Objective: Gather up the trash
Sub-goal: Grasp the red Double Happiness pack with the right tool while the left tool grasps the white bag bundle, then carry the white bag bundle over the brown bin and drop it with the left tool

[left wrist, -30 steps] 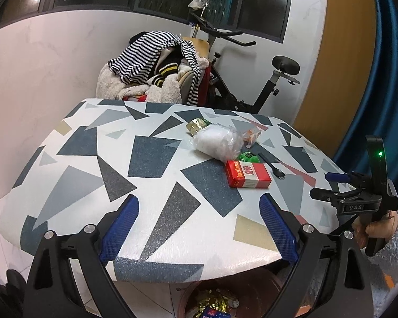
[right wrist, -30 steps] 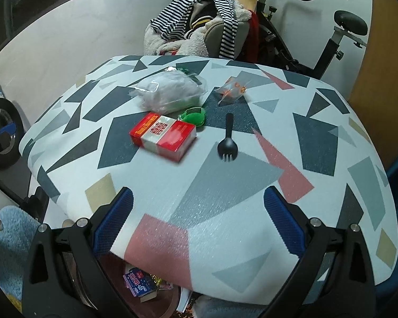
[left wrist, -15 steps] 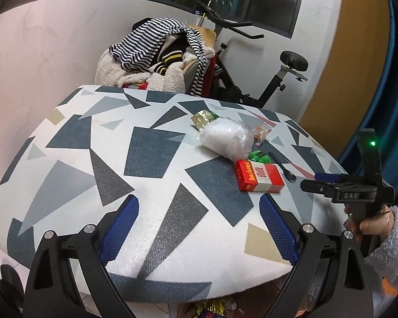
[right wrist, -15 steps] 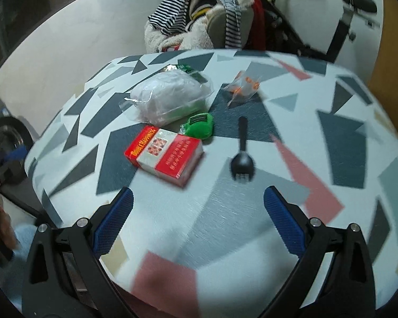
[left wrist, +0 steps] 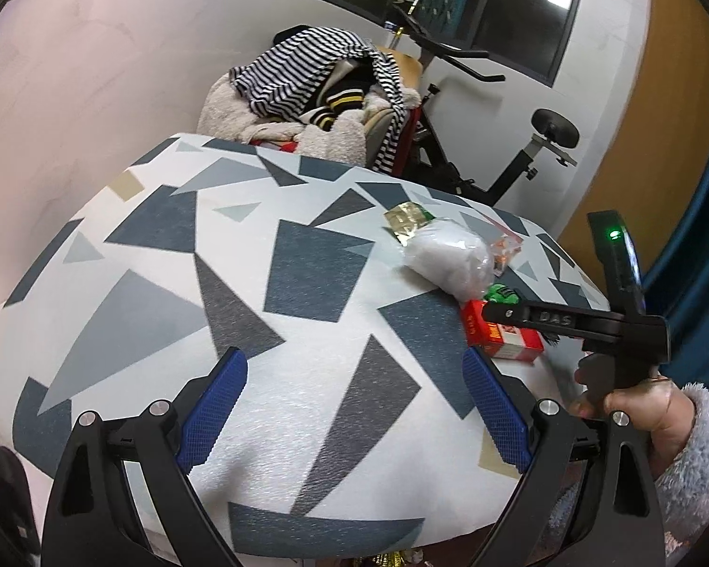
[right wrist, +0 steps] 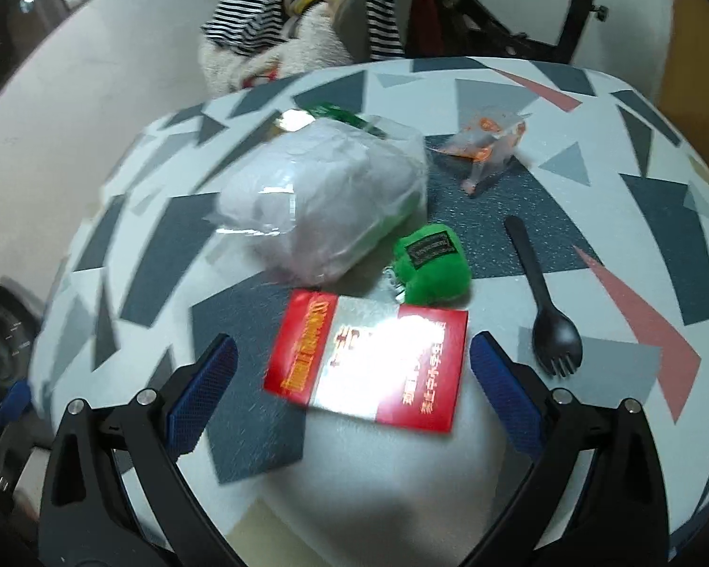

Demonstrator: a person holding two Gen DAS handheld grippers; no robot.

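A red and white box [right wrist: 368, 368] lies flat on the patterned table [right wrist: 638, 217], between the blue pads of my open right gripper [right wrist: 350, 397], which is just above it. Behind it are a green plush piece [right wrist: 432, 264], a white plastic bag [right wrist: 326, 203], a black spork [right wrist: 543, 302], an orange-print clear wrapper [right wrist: 487, 141] and a gold-green wrapper [left wrist: 404, 222]. In the left wrist view the right gripper [left wrist: 491, 314] hangs over the box [left wrist: 501, 338]. My left gripper [left wrist: 354, 411] is open and empty over the table's near edge.
A chair heaped with striped and fleecy clothes [left wrist: 316, 99] stands behind the table, with an exercise bike [left wrist: 496, 156] beside it. A bin with shiny wrappers [left wrist: 392, 560] peeks out under the table's near edge. A blue curtain [left wrist: 704, 283] hangs on the right.
My right gripper has moved forward and down over the table, so the red box now lies between its fingers. My left gripper has come a little closer over the table.
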